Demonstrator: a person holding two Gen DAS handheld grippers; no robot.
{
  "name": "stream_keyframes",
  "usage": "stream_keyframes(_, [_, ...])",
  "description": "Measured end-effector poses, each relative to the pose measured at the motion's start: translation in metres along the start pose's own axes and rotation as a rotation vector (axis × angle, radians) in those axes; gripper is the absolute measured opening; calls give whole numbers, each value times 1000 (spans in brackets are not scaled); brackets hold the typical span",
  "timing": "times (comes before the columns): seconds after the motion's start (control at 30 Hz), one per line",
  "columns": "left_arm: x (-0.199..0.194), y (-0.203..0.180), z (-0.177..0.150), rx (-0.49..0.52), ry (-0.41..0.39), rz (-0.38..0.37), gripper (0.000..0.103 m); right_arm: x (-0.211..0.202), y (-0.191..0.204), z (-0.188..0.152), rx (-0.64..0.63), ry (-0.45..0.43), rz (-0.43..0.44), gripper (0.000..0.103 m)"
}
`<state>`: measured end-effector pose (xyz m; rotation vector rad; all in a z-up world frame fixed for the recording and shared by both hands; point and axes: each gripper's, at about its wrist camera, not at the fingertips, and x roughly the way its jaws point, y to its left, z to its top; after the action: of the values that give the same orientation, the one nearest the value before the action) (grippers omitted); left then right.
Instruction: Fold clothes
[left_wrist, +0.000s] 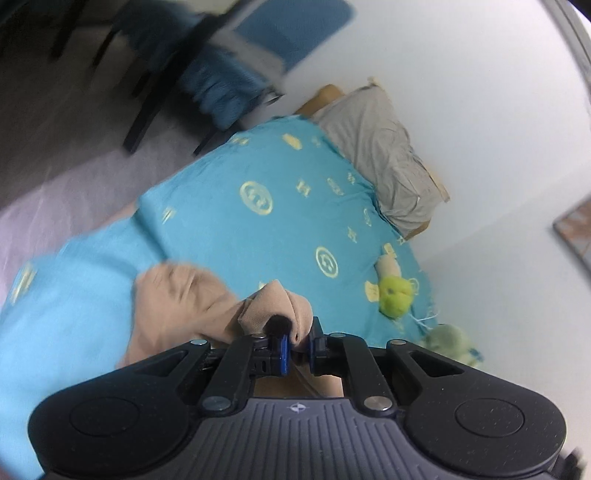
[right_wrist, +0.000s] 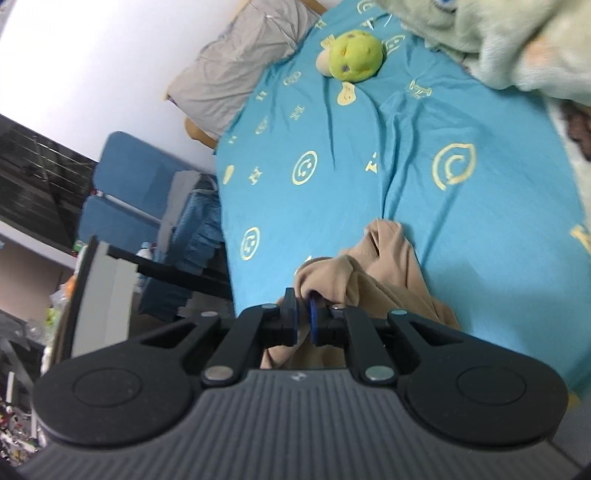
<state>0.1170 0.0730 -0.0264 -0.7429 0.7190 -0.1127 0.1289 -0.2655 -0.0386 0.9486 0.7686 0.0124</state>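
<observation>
Each gripper, left and right, pinches the tan garment above open blue bedsheet.

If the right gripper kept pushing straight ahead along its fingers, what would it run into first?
The right gripper is already shut on the tan garment, so more of that cloth comes first. Beyond it probably lies the blue patterned bedsheet, though depth is unclear.
</observation>
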Motion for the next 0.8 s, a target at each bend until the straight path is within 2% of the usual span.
stream_keyframes(0.13, [51, 12, 8, 104, -9, 25, 12, 47, -9, 16, -16, 28, 13, 11])
stream_keyframes(0.2, [69, 24, 8, 135, -10, 37, 12, 66, -21, 16, -53, 40, 52, 11])
stream_keyframes(0.3, [89, 37, 7, 145, 19, 48, 13, 86, -39, 10, -71, 62, 57, 12])
stream_keyframes(0.43, [105, 36, 10, 219, 33, 67, 14, 89, -34, 10, -124, 56, 51, 13])
stream_keyframes(0.63, [109, 35, 4, 285, 44, 80, 15, 90, -22, 10, -210, 41, 39, 14])
stream_keyframes(0.67, [108, 33, 4, 287, 46, 77, 18, 90, -20, 11, -224, 39, 37, 17])
stream_keyframes(0.73, [103, 29, 4, 291, 48, 61, 38, 87, -15, 9, -259, 17, 46, 45])
stream_keyframes(0.77, [98, 25, 3, 305, 36, 47, 55, 82, -10, 5, -286, -15, 65, 73])
stream_keyframes(0.8, [92, 20, 2, 326, 11, 36, 70, 76, -5, 2, -312, -46, 84, 87])
